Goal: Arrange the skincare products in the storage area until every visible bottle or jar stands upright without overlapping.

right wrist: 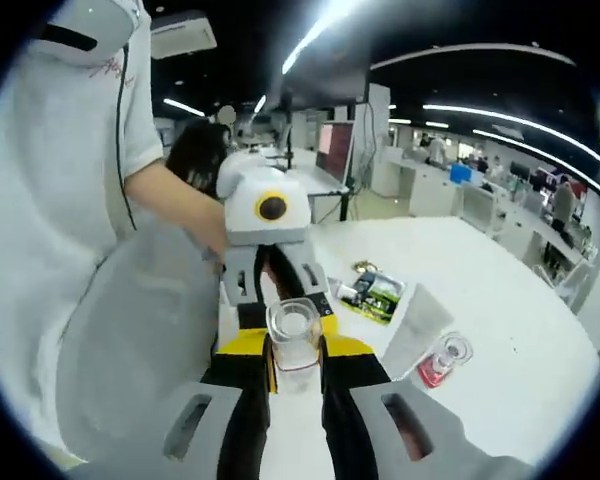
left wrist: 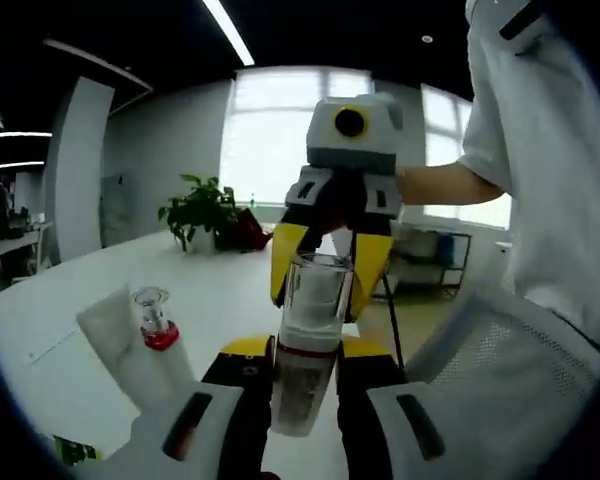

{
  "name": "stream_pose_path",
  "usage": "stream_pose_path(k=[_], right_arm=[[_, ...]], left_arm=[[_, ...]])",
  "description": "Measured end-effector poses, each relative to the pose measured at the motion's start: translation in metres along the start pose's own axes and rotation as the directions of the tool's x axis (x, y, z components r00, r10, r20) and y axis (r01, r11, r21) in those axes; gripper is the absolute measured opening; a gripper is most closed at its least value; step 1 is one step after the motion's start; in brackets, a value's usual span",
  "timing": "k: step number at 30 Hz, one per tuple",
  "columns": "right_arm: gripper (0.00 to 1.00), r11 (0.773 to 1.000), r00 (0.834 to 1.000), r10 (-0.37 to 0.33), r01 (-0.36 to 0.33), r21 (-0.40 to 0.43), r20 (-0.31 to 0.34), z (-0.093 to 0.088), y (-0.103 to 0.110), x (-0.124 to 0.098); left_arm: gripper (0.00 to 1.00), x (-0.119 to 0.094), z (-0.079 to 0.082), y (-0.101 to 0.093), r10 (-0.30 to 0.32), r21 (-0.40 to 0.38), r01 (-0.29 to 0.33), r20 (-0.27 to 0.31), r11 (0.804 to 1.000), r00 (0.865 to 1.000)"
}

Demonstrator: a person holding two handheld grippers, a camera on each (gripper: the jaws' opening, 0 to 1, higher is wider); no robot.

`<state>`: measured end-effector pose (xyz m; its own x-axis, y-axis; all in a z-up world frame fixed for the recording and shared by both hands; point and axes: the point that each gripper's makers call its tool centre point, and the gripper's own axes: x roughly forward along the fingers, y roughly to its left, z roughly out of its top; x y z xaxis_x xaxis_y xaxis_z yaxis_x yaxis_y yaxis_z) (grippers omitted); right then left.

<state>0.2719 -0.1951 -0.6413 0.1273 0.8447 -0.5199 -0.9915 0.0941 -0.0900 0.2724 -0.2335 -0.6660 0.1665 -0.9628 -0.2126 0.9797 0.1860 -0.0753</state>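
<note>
You are holding a clear bottle [left wrist: 308,345] in the air between both tools, well above the white table [left wrist: 220,300]. In the left gripper view, your left gripper [left wrist: 302,375] is pinching the bottle's lower body below its red band, while your right gripper [left wrist: 320,270] is reaching in from the far side and closing its yellow jaws on the clear cap end. The right gripper view is showing the same pinch from the opposite end, right gripper [right wrist: 296,365] clamped on the transparent top. The bottle looks stiff, smooth and probably slippery, so grip the wider body rather than the cap, which may pull off. Farther out, a white tube [right wrist: 416,325] and a small red-collared bottle [right wrist: 442,360] are waiting on the table, just beside each other, with a green packet [right wrist: 372,293] beyond.
</note>
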Motion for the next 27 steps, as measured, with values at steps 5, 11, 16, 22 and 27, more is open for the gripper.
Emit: stream_pose_path(k=[5, 11, 16, 22, 27], right_arm=[[0.17, 0.999, 0.997, 0.024, -0.027, -0.035, -0.078, -0.035, -0.016, 0.014], [0.17, 0.998, 0.993, 0.038, -0.043, -0.046, -0.112, -0.068, -0.036, 0.027], [0.17, 0.999, 0.996, 0.03, -0.031, -0.007, -0.087, -0.084, -0.051, 0.034], [0.17, 0.999, 0.996, 0.044, -0.044, -0.002, -0.082, -0.091, -0.06, 0.038], [0.17, 0.999, 0.997, 0.034, -0.034, 0.003, -0.072, -0.092, -0.073, 0.04]], left_arm=[[0.17, 0.02, -0.032, 0.016, 0.018, -0.001, -0.019, -0.063, 1.0, 0.998], [0.17, 0.034, -0.066, 0.045, 0.051, -0.02, -0.054, -0.12, 0.998, 0.991], [0.17, 0.039, -0.081, 0.063, 0.076, -0.043, -0.082, -0.139, 0.996, 0.987], [0.17, 0.044, -0.089, 0.073, 0.084, -0.06, -0.093, -0.14, 0.994, 0.987], [0.18, 0.045, -0.089, 0.086, 0.107, -0.07, -0.116, -0.123, 0.991, 0.987]])
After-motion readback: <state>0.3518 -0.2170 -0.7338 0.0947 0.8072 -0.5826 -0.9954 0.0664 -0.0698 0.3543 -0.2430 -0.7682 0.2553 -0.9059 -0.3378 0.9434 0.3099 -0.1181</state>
